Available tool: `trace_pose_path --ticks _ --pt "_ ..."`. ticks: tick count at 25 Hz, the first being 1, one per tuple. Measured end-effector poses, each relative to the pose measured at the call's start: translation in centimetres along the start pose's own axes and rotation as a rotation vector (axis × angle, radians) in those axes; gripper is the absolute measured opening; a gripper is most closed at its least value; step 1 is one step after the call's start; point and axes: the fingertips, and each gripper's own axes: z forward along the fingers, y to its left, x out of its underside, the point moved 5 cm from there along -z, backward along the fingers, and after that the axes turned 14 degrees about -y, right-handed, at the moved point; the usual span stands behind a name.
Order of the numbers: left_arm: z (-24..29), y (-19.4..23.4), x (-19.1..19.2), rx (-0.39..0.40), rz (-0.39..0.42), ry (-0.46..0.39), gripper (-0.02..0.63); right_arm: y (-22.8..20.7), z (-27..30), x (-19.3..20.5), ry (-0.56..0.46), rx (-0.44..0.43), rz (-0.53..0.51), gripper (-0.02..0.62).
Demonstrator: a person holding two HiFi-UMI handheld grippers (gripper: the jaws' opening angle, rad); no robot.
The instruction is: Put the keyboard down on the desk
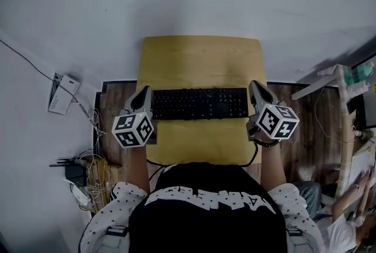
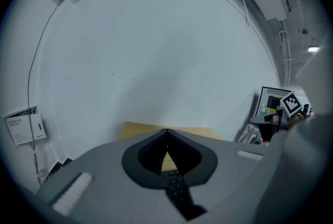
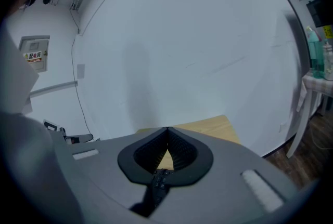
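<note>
Keyboard (image 1: 200,104), black, sits crosswise over the middle of the yellow counter (image 1: 200,58); whether it touches the top is unclear. Left tongs (image 1: 146,92) pinch its left end and right tongs (image 1: 254,87) its right end, both pairs of jaws closed onto it.

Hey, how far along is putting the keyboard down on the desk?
Done: the keyboard is over the middle of the desk, square to it. In hand: the left gripper and right gripper each clamp one end. Left: lowering it if it isn't resting yet, which I cannot tell, then releasing both ends.
</note>
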Motion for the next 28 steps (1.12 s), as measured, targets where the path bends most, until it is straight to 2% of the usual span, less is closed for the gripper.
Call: trace_pose_path --ticks 6,16,28 --pt "-0.37 0.15 0.08 -0.001 -0.003 0.001 -0.003 0.97 -0.30 0.38 0.013 -0.051 -0.015 0.012" --pt "-0.53 -0.04 0.41 0.012 -0.001 0.017 -0.003 0.56 -0.90 0.69 0.025 -0.022 -0.017 0.012" --pt "-0.35 -0.17 0.53 0.012 -0.002 0.030 -0.003 0.49 -0.75 0.80 0.041 -0.033 -0.021 0.012"
